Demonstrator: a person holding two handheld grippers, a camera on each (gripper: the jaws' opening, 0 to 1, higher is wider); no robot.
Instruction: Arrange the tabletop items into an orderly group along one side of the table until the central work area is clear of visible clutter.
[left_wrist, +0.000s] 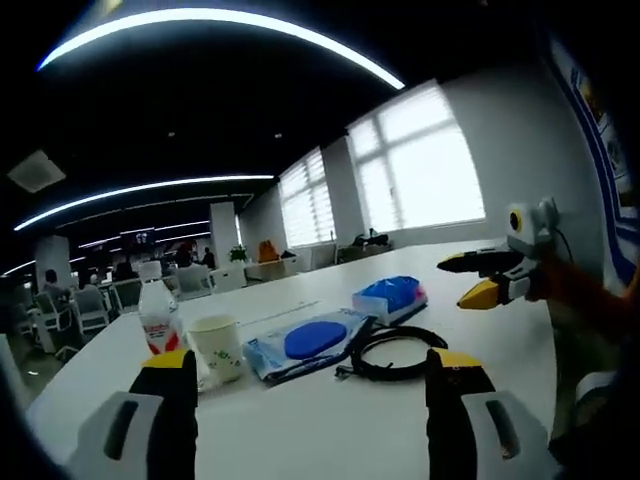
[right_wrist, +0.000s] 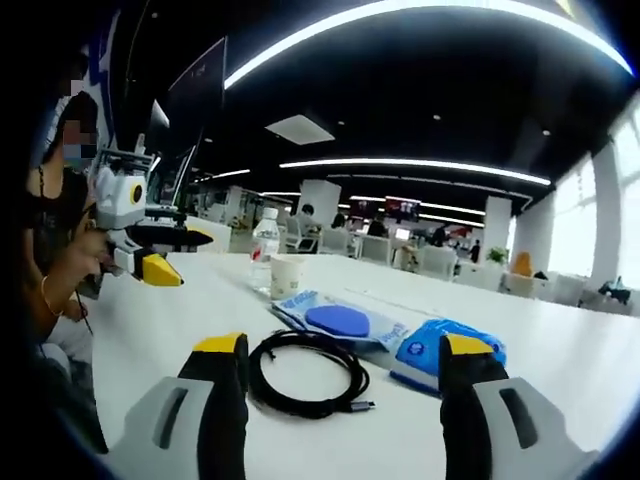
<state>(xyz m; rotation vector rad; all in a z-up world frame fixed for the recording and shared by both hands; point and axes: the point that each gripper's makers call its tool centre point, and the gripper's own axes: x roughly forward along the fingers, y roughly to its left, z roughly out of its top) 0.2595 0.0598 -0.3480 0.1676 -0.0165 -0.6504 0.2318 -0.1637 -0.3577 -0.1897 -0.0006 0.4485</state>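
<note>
white table (left_wrist: 330, 420) in a bright open office.

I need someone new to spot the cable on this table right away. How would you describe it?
On the white table a short row of items runs away from the grippers. Nearest the right gripper's jaws lies the black cable, coiled into a flat loop beside the blue packet. It is the only black, ring-shaped thing there.
</note>
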